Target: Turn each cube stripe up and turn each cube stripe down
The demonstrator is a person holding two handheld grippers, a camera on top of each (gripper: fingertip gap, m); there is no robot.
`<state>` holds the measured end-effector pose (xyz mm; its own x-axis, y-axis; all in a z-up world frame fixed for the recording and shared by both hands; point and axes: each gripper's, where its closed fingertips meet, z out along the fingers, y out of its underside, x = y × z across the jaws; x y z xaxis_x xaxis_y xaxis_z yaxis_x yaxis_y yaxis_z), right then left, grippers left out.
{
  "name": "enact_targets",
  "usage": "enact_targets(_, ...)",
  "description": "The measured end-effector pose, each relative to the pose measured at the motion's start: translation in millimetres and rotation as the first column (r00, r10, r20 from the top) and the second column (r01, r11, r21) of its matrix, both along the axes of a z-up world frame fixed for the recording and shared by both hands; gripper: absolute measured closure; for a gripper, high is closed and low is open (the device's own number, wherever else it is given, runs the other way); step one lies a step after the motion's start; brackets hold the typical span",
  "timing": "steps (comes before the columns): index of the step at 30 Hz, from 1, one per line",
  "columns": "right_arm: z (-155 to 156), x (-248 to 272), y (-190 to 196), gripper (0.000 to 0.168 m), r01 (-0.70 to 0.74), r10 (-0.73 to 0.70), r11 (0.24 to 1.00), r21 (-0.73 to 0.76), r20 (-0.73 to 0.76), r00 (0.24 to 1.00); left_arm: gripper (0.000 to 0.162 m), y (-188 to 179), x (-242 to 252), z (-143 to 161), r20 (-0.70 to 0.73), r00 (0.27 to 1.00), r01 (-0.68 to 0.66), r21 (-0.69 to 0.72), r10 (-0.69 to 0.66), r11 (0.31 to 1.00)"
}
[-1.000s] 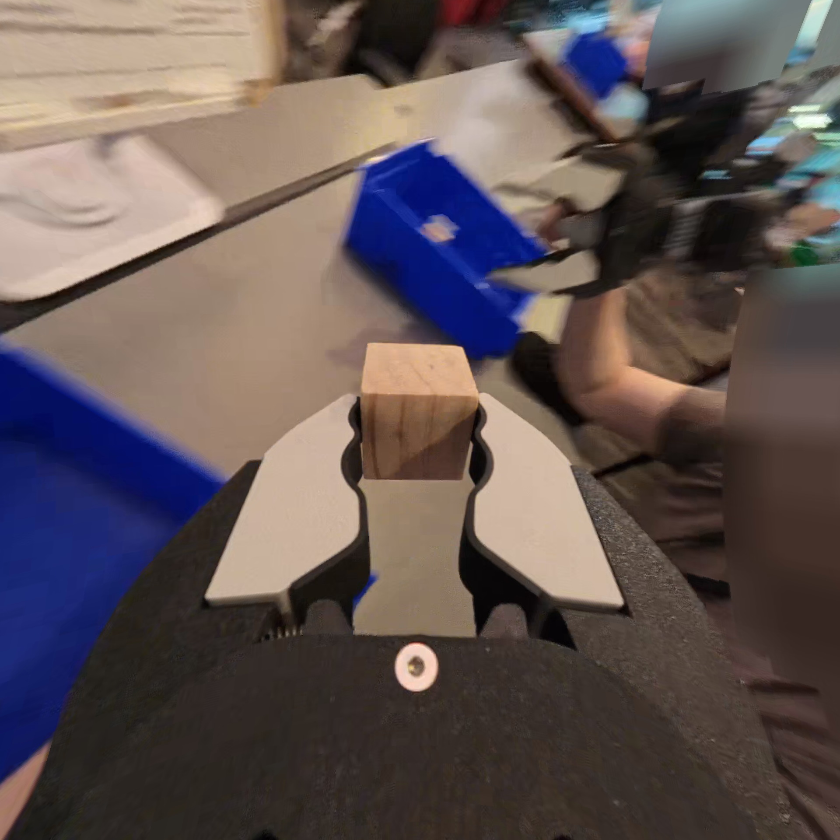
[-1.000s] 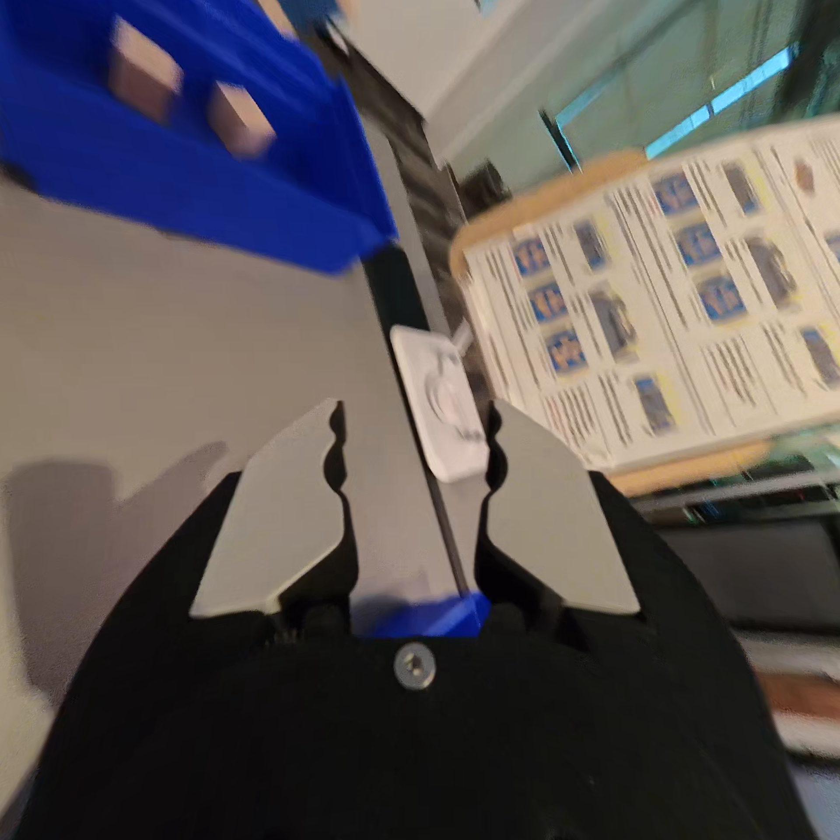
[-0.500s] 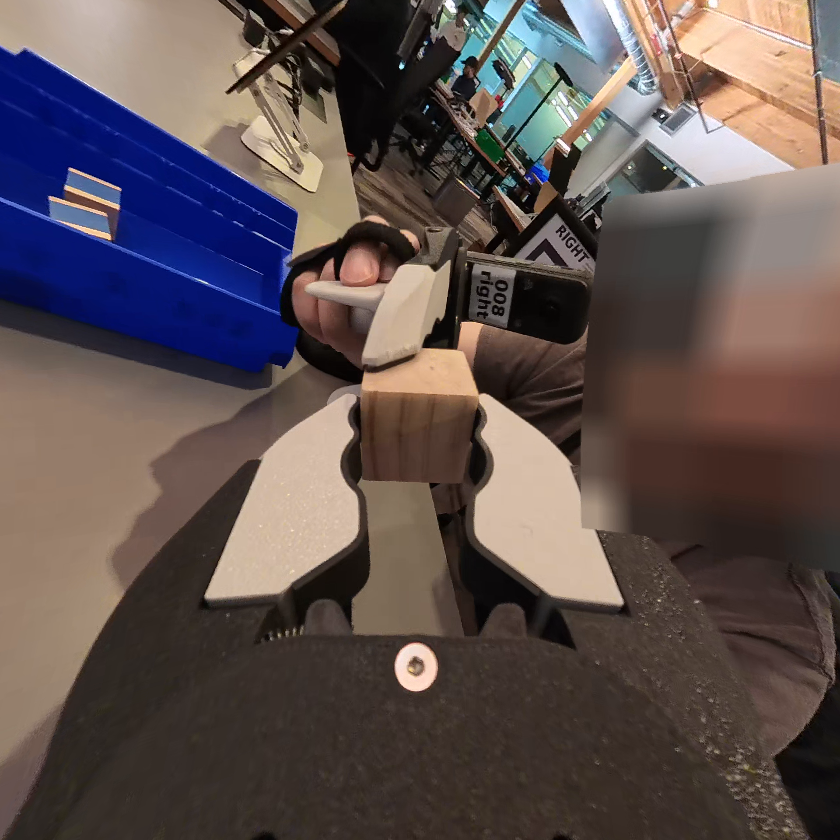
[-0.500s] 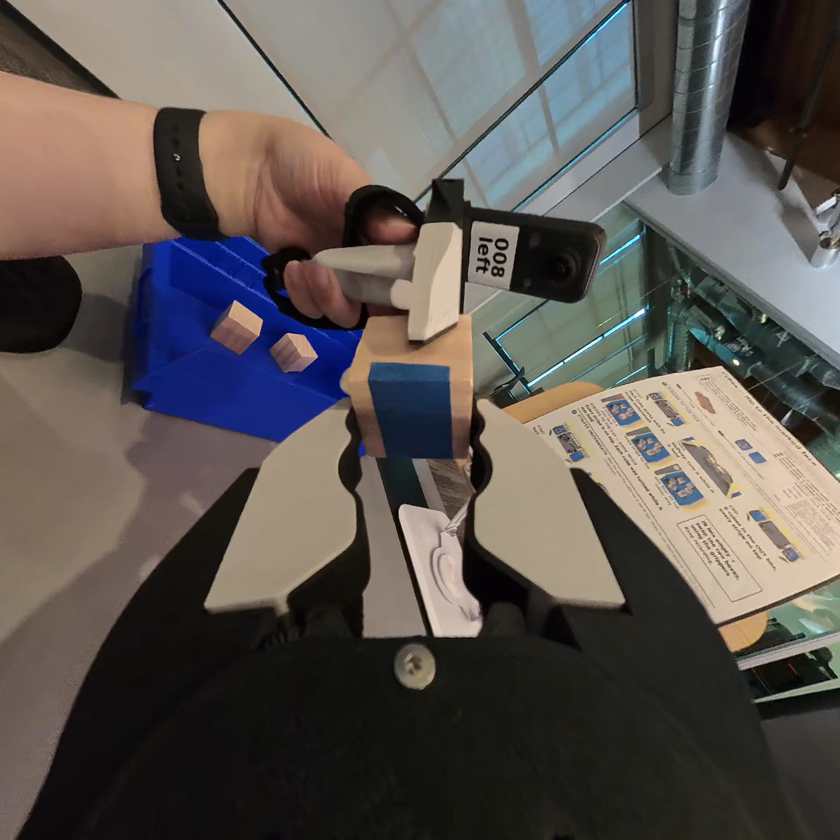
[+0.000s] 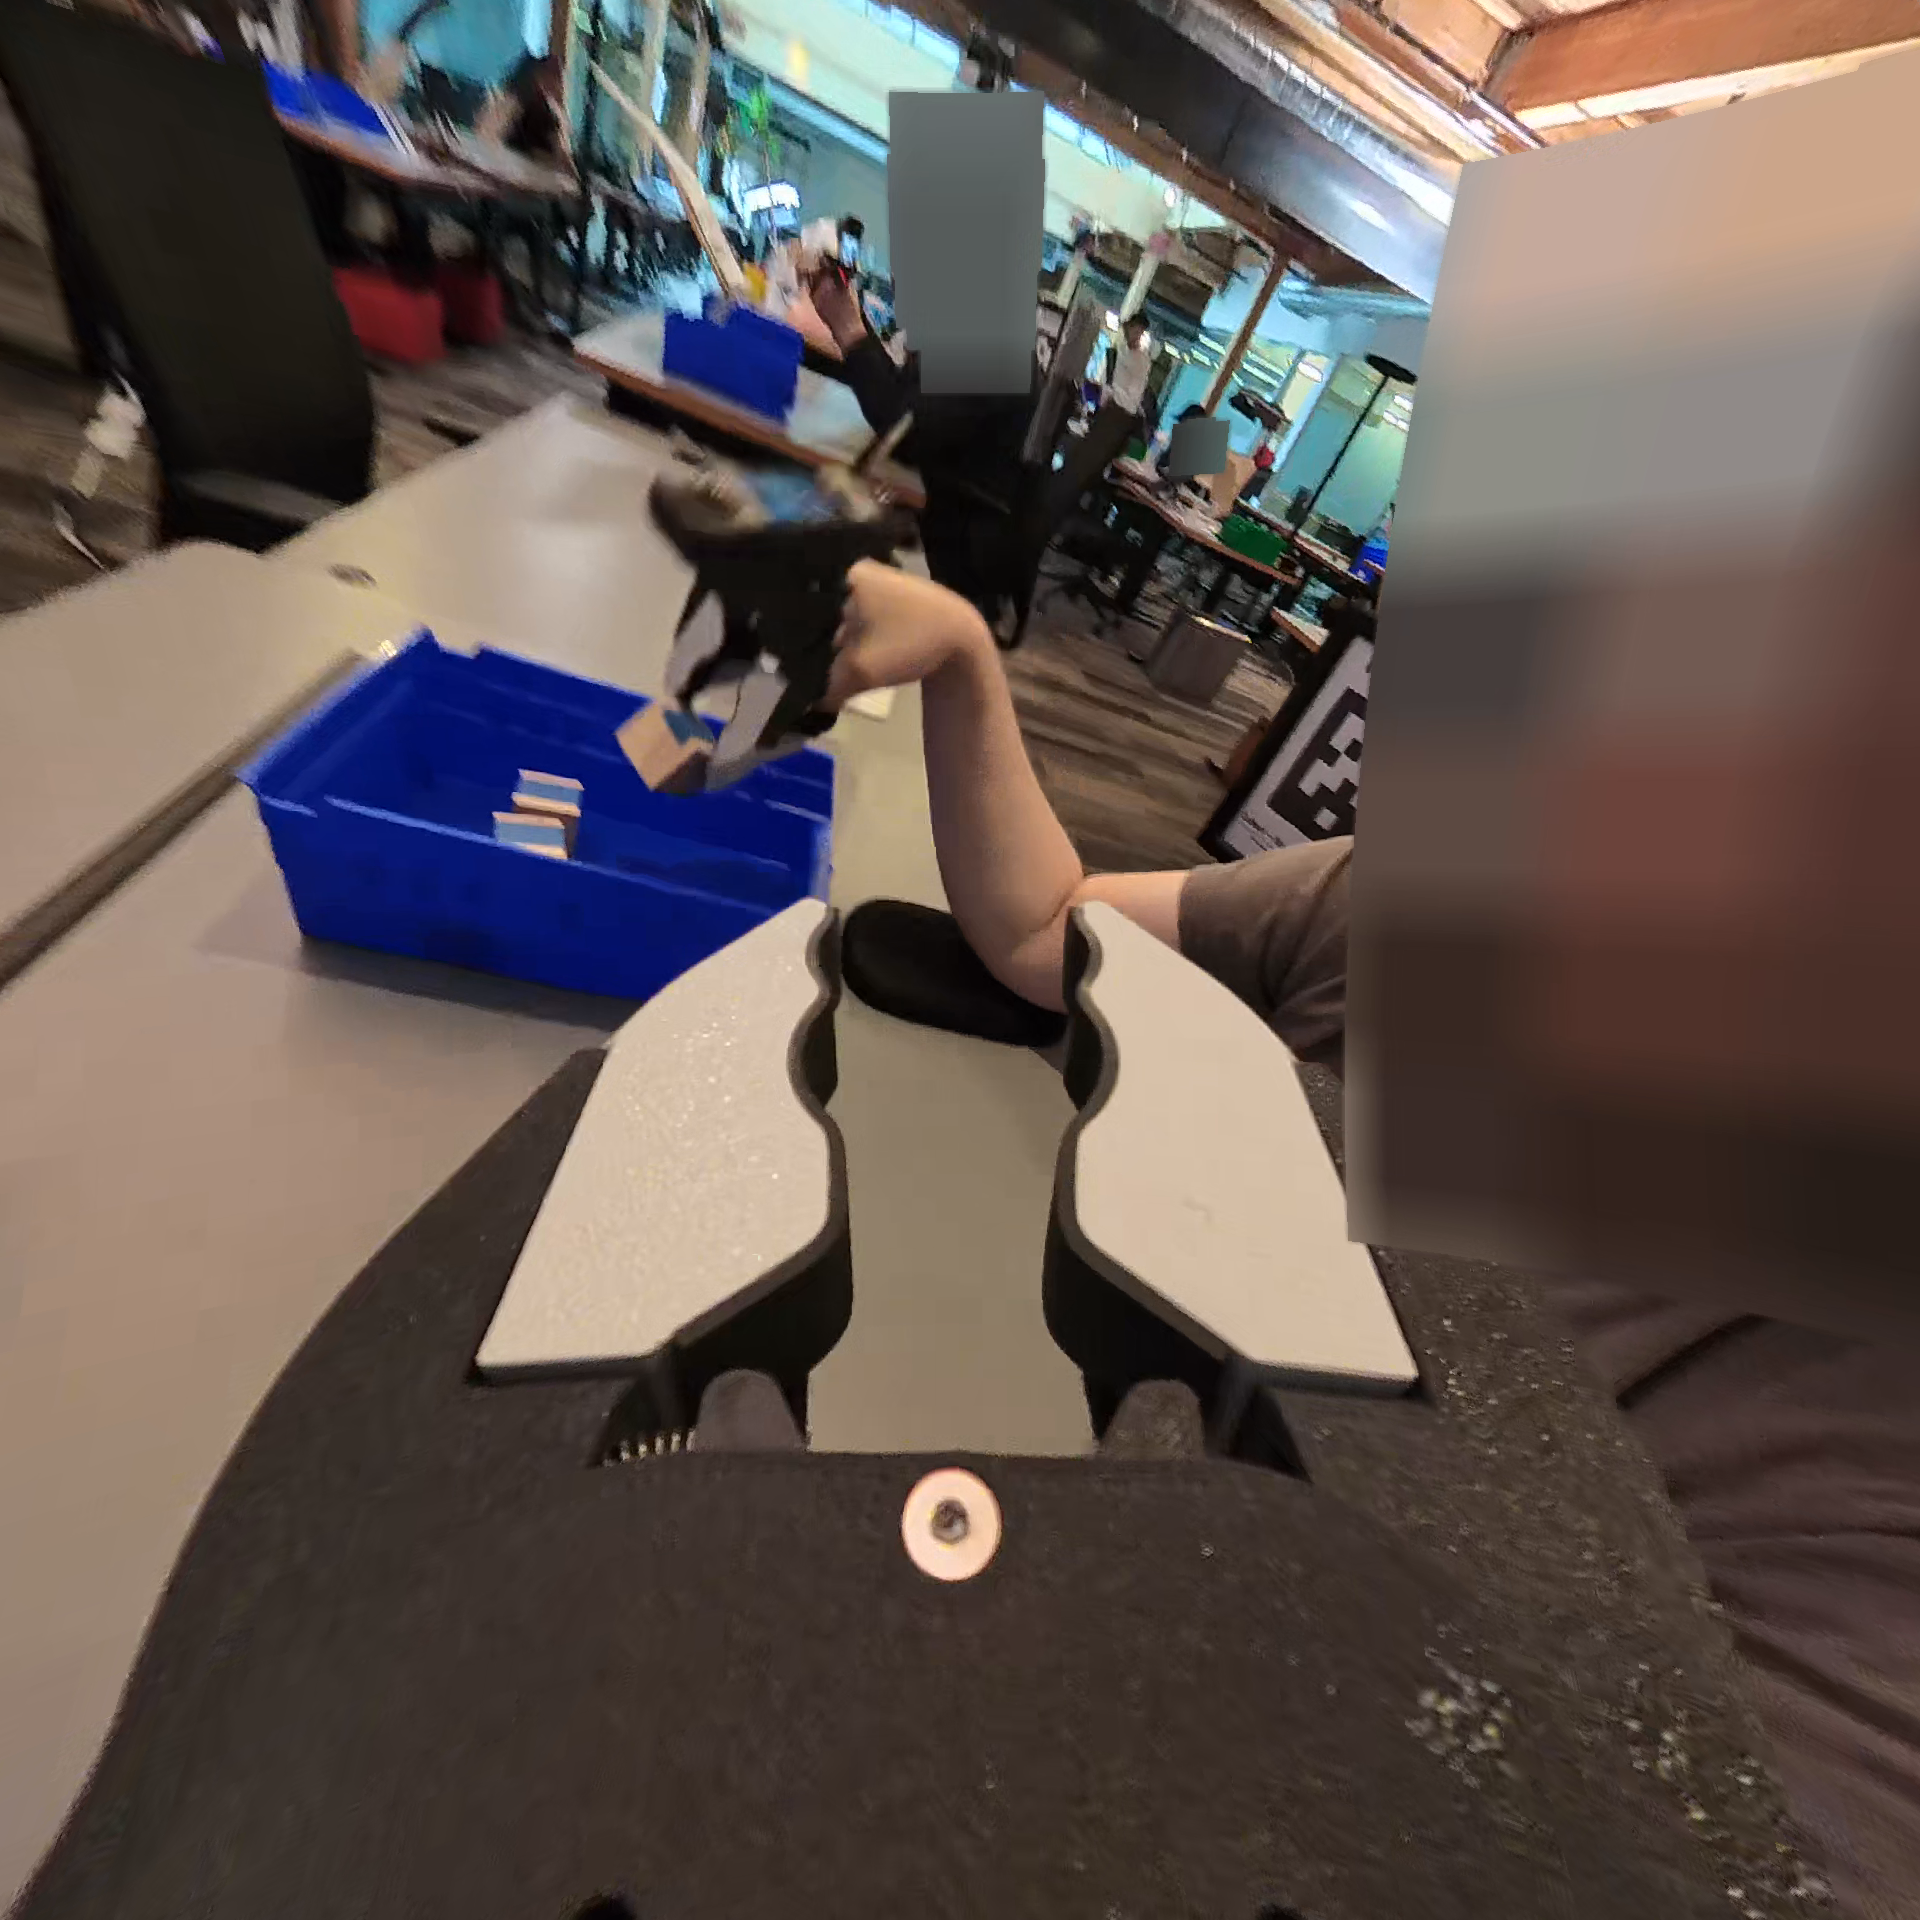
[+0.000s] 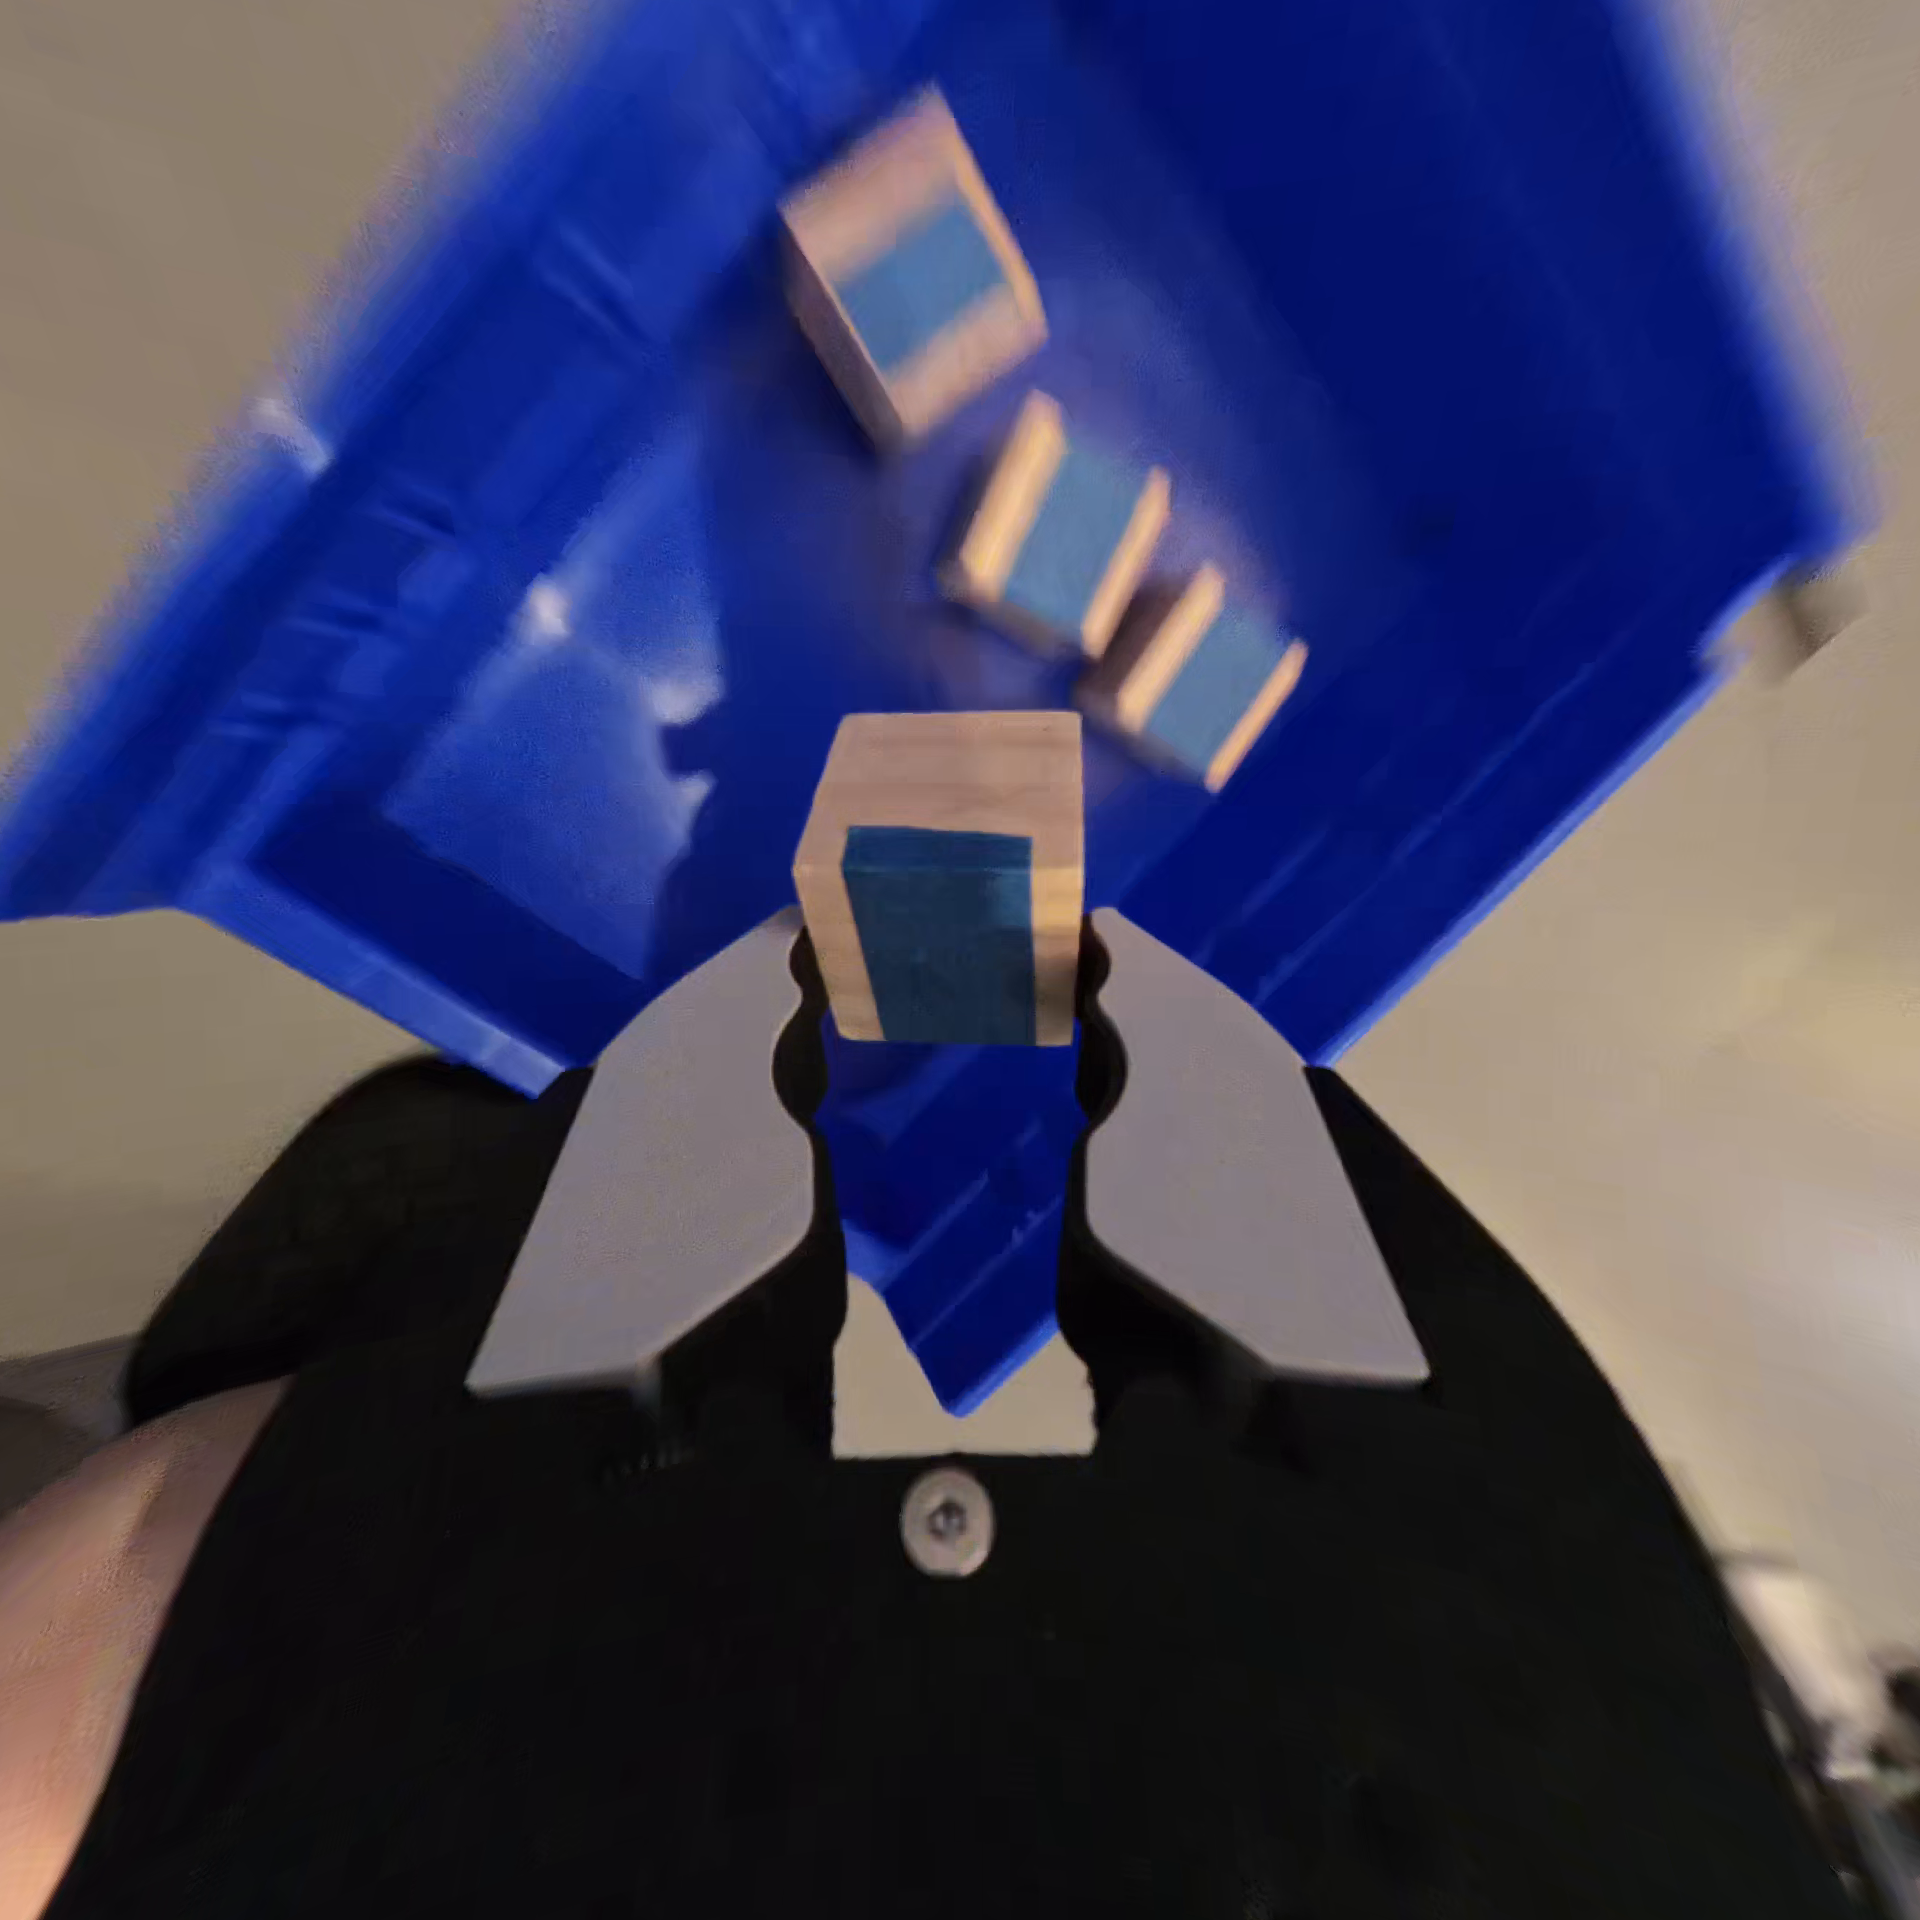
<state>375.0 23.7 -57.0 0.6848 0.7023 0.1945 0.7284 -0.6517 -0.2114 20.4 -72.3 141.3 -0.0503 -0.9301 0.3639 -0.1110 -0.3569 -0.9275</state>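
Grey worktop (image 5: 187, 1091) carries a blue bin (image 6: 1351, 260) directly beneath the right gripper (image 6: 943, 971), which clamps a wooden cube (image 6: 940, 883) with its blue stripe facing the camera above three stripe-up cubes (image 6: 1060, 540), while the left gripper (image 5: 948, 940) hangs empty, jaws apart.

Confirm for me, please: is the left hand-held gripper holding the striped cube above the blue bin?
Not quite: the right hand-held gripper holds the striped cube above the blue bin, as the right wrist view shows. The left hand-held gripper is open and empty.
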Motion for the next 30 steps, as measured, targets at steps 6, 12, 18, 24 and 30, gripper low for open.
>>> enact_targets(6,-56,35,9,0.121,0.123,-0.130,0.965,-0.233,-0.013,0.991,0.120,-16,-6,19,0.046,0.998,-0.040,0.142,0.034,0.989)
enact_targets(12,-78,33,4,0.121,0.115,-0.073,0.943,-0.313,0.141,0.987,0.117,-31,8,21,0.028,1.000,-0.007,0.210,0.001,0.978)
enact_targets(18,-89,43,6,0.120,0.221,-0.157,0.918,-0.329,0.209,0.965,0.113,-36,11,22,0.030,0.999,0.011,0.235,-0.018,0.972)
enact_targets(24,-86,40,10,0.118,0.265,-0.227,0.910,-0.318,0.151,0.962,0.114,-20,-3,12,-0.057,0.989,-0.115,0.274,0.135,0.955)
enact_targets(30,-61,35,27,0.116,0.244,-0.230,0.954,-0.175,0.093,0.969,0.112,54,-101,-48,-0.437,0.549,-0.564,0.435,0.712,0.702)
